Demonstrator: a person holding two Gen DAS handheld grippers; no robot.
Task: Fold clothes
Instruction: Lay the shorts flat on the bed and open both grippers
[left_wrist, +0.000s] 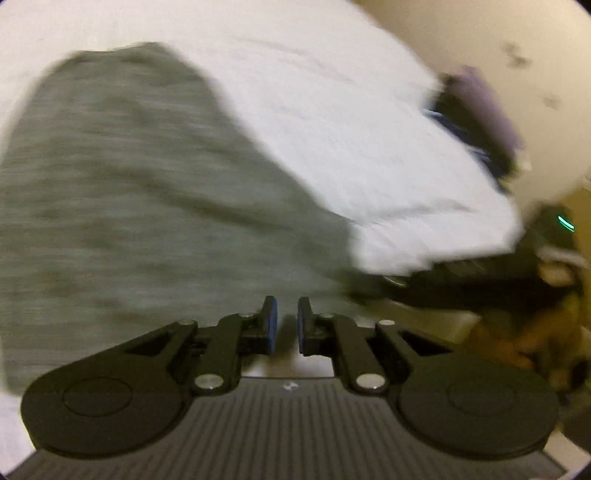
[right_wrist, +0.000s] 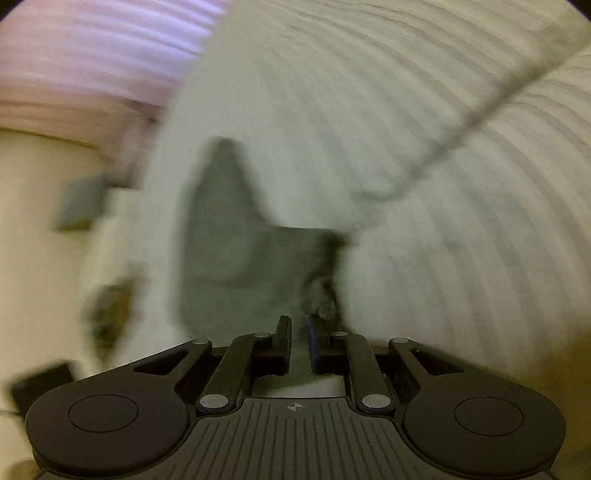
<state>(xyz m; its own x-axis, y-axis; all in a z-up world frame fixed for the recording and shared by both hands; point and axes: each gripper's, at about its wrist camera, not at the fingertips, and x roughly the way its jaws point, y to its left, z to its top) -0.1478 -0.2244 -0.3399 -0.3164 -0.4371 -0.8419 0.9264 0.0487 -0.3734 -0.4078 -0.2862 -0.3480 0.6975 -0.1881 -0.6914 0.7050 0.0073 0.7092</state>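
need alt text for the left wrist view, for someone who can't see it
Blurred by motion, a grey garment lies spread over a white sheet, filling the left of the view. The left gripper sits at the bottom with a small gap between its blue-padded fingers, holding nothing visible. Dark clothes lie at the far right.

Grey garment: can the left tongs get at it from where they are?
Probably yes: the grey garment lies spread on the white sheet just ahead of the left tongs, nothing between them. Blur hides detail.
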